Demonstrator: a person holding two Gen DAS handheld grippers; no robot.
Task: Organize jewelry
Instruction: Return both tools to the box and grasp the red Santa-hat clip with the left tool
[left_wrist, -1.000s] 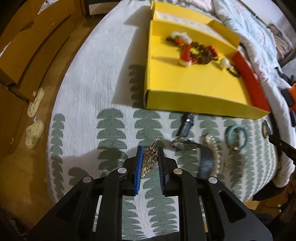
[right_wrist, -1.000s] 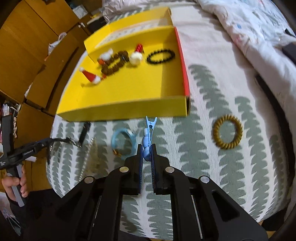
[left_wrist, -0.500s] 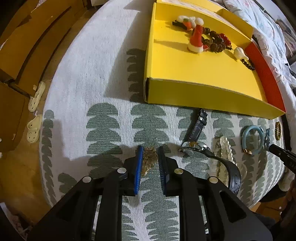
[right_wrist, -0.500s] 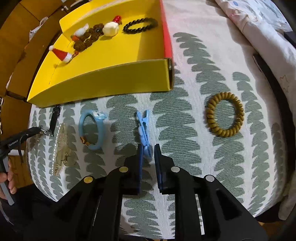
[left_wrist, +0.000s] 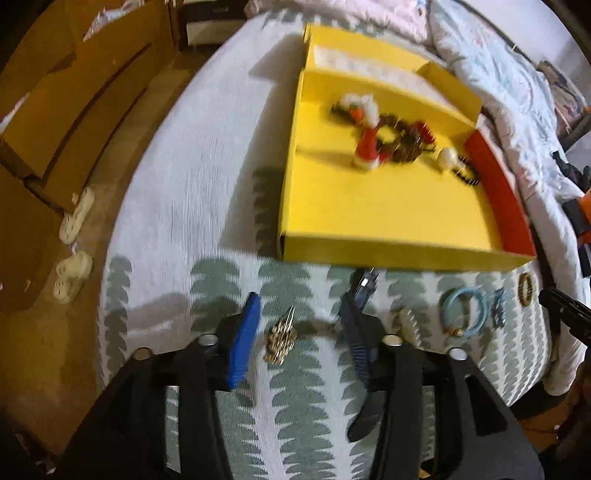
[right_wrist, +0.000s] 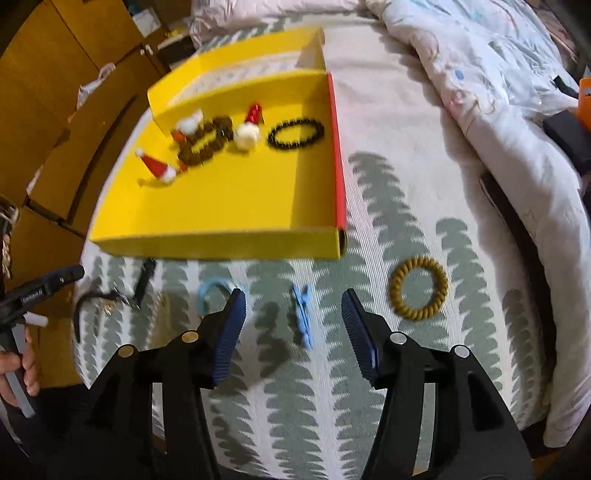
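My left gripper (left_wrist: 301, 308) is open above a gold hair clip (left_wrist: 281, 339) that lies on the leaf-patterned cloth (left_wrist: 177, 206) between its jaws. My right gripper (right_wrist: 293, 306) is open above a blue clip (right_wrist: 303, 317) lying on the cloth. A yellow tray (left_wrist: 388, 254) (right_wrist: 207, 247) beyond holds Santa-hat clips (left_wrist: 367, 149), a brown bead bracelet (right_wrist: 203, 146) and a black bead bracelet (right_wrist: 295, 133).
On the cloth lie a black-strap watch (right_wrist: 142, 282), a pearl piece (right_wrist: 160, 308), a light blue bangle (left_wrist: 465, 312) and a mustard coil hair tie (right_wrist: 419, 288). A quilt (right_wrist: 498, 92) is heaped at the right. Cardboard boxes (left_wrist: 48, 122) and white slippers (left_wrist: 72, 277) are on the floor left.
Both grippers opened and let go: the gold clip and the blue clip now lie on the cloth. Both grippers pulled back and up a little.
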